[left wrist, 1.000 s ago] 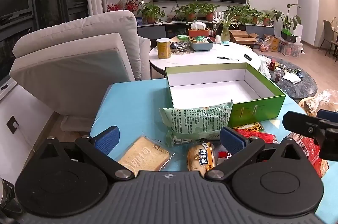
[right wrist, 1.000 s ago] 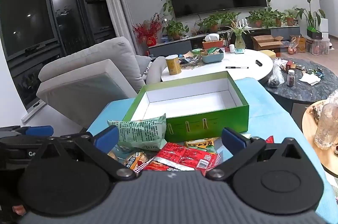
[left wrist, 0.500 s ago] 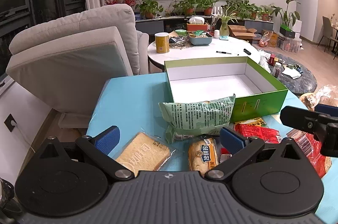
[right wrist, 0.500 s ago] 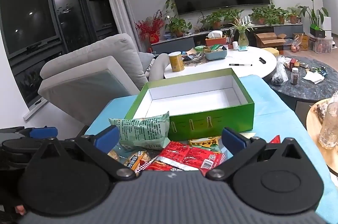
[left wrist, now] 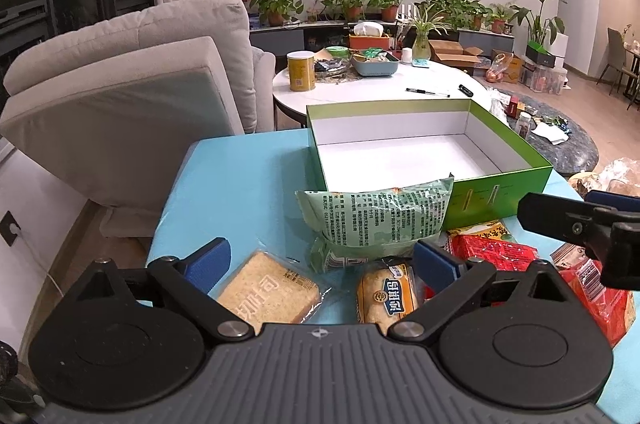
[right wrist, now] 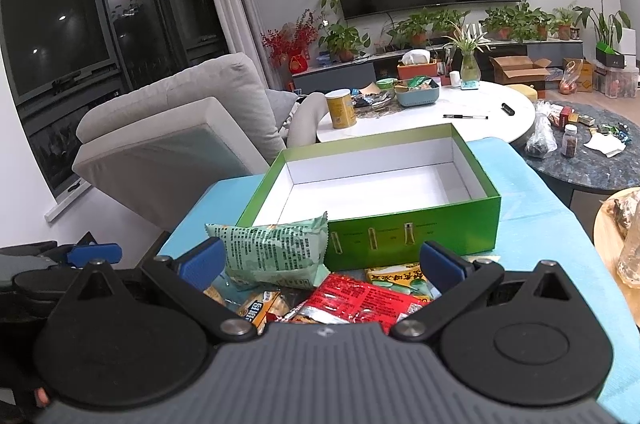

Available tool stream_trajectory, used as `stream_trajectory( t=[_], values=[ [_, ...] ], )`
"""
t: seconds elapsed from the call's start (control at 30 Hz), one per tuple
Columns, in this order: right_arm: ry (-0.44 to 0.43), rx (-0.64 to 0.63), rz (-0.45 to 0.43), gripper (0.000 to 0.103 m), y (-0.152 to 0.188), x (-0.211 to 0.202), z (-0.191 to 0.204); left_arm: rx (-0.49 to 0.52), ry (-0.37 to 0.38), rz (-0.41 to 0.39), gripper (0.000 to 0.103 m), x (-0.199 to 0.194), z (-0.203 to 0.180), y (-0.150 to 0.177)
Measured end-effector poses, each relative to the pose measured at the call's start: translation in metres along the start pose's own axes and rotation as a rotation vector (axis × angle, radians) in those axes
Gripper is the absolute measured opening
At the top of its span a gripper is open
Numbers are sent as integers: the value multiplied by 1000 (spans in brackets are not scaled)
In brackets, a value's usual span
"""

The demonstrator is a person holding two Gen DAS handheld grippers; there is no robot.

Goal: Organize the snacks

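An open green box (left wrist: 500,184) (right wrist: 440,224), white and empty inside, stands on the blue-covered table (left wrist: 240,184). In front of it lie a pale green snack bag (left wrist: 376,220) (right wrist: 276,252), a toast packet (left wrist: 268,292), a yellow-labelled bread packet (left wrist: 386,298) and red packets (left wrist: 496,250) (right wrist: 360,300). My left gripper (left wrist: 324,258) hovers over the toast and bread packets; its jaws are closing, and the pads touch neither. My right gripper (right wrist: 322,262) stands open above the red packets, holding nothing.
A grey armchair (left wrist: 120,96) stands at the table's left. Behind the box is a white round table (left wrist: 360,92) with a yellow can (left wrist: 301,71) and a blue tray (left wrist: 376,66). A dark marble table (right wrist: 592,160) and a glass (right wrist: 632,256) are to the right.
Both grippers have edged a little forward and down toward the snacks. The left jaws stand slightly narrower. No packet has moved.
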State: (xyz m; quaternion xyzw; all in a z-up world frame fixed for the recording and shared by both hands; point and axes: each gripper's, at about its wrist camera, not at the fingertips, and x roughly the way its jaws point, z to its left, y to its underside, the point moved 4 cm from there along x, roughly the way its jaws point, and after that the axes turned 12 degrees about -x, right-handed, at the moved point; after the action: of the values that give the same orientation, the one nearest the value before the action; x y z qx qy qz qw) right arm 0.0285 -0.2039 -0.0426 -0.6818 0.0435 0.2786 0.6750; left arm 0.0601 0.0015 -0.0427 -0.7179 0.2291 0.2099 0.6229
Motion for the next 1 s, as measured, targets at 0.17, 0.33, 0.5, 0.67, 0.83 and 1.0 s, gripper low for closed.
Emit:
stream_trajectory(
  t=[0.17, 0.33, 0.5, 0.67, 0.83, 1.0],
  values=[
    [-27, 14, 19, 75, -1, 15, -1, -9, 48, 25, 96, 16, 2, -2],
    [-59, 21, 37, 75, -3, 32, -1, 0, 75, 54, 92, 36, 0, -2],
    [-80, 12, 65, 75, -7, 54, 0, -8, 107, 78, 86, 56, 3, -4],
    [-120, 33, 105, 75, -5, 74, -1, -16, 135, 92, 82, 73, 5, -6],
    [-162, 64, 150, 75, 0, 87, -2, -9, 183, 123, 77, 89, 6, -6],
    [-180, 87, 187, 75, 3, 98, -2, -23, 236, 137, 75, 96, 7, -7]
  ],
)
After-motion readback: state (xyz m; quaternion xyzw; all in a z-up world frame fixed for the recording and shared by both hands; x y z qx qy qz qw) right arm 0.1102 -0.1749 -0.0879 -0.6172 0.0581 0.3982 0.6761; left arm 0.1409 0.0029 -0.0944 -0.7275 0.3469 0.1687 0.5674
